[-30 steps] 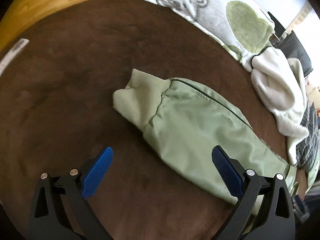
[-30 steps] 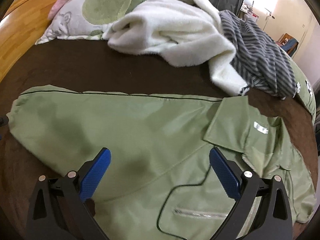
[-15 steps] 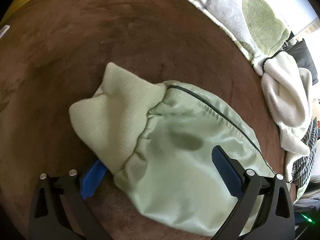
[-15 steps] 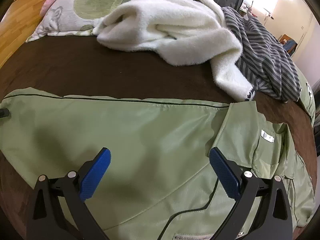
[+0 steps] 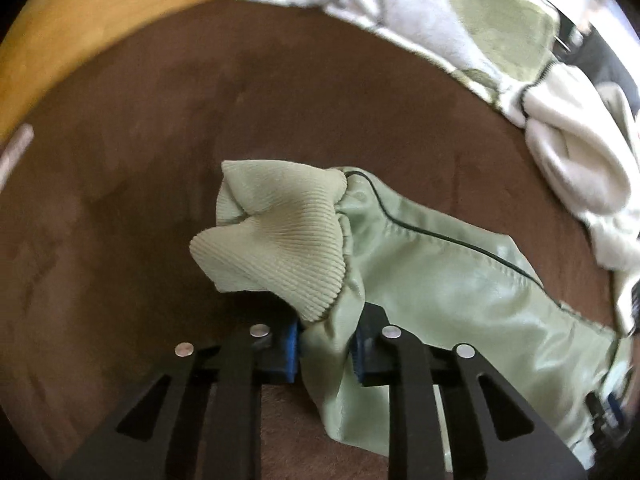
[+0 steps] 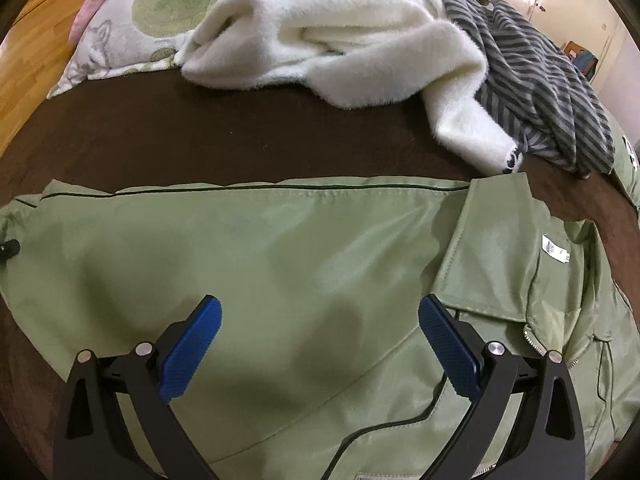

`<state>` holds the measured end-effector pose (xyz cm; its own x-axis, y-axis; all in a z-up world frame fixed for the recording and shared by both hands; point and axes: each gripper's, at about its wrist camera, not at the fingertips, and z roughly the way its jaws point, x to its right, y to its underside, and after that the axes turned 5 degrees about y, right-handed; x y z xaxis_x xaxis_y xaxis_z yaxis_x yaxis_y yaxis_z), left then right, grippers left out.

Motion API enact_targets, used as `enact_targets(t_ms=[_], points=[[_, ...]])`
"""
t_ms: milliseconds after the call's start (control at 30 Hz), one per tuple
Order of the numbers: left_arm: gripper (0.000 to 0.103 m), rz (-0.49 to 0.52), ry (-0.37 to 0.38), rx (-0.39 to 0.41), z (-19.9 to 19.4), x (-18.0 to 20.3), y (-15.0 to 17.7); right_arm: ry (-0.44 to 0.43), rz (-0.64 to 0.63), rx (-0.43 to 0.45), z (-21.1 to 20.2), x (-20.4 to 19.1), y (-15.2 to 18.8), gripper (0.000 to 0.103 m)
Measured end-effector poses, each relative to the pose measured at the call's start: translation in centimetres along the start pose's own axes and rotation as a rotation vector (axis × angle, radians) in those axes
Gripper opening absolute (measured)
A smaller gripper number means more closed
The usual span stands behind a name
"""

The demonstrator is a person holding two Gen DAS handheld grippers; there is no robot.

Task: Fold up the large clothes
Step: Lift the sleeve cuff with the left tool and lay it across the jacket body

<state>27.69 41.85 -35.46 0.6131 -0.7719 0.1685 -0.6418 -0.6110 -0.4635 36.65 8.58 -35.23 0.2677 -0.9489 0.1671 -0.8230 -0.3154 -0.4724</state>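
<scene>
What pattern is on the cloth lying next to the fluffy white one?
Dark and light grey stripes on the striped garment, beside the white fleece. It shows best in the right wrist view.

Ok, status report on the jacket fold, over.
Left claw shut on light green satin jacket sleeve near cuff. Right claw open above it. White fleece beyond, clear.

Glossy, smooth jacket (image 5: 460, 280) cloth – ribbed matt cuff (image 5: 280, 240) – on brown velvety bedspread (image 5: 160, 140).

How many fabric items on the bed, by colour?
Green: 1, jacket, sleeve cuff pinched in left gripper
White: 1, fleece
Grey striped: 1, garment
Green-patterned: 1, pillow
Total: 4
</scene>
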Motion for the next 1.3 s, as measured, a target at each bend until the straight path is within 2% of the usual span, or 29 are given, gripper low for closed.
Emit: enact_targets(t_ms=[167, 300, 533, 700, 800, 1000, 1133, 1300], points=[[0.021, -0.02, 0.033, 0.046, -1.9, 0.2, -0.8, -0.002, 0.011, -0.038, 1.9, -0.2, 0.1, 0.097], [0.021, 0.001, 0.027, 0.072, -3.4, 0.4, -0.6, 0.002, 0.013, -0.054, 3.5, -0.5, 0.7, 0.097], [0.021, 0.041, 0.027, 0.112, -5.4, 1.4, -0.4, 0.004, 0.006, -0.049, 3.8, -0.5, 0.9, 0.098], [0.021, 0.091, 0.045, 0.161, -8.5, 3.1, -1.0, -0.014, 0.026, -0.063, 2.8, 0.1, 0.0, 0.097], [0.021, 0.155, 0.066, 0.204, -11.0, 5.5, -1.4, -0.008, 0.071, -0.032, 0.6, 1.8, -0.5, 0.097], [0.021, 0.301, 0.176, 0.267, -17.0, 12.8, -0.8, 0.043, 0.179, -0.002, -3.9, 7.7, 0.0, 0.097], [0.021, 0.419, 0.268, 0.304, -21.5, 18.8, 1.5, 0.092, 0.246, -0.013, -6.2, 12.8, 1.8, 0.097], [0.021, 0.569, 0.393, 0.315, -26.0, 27.1, 7.0, 0.15, 0.335, -0.027, -9.1, 20.9, 5.6, 0.097]])
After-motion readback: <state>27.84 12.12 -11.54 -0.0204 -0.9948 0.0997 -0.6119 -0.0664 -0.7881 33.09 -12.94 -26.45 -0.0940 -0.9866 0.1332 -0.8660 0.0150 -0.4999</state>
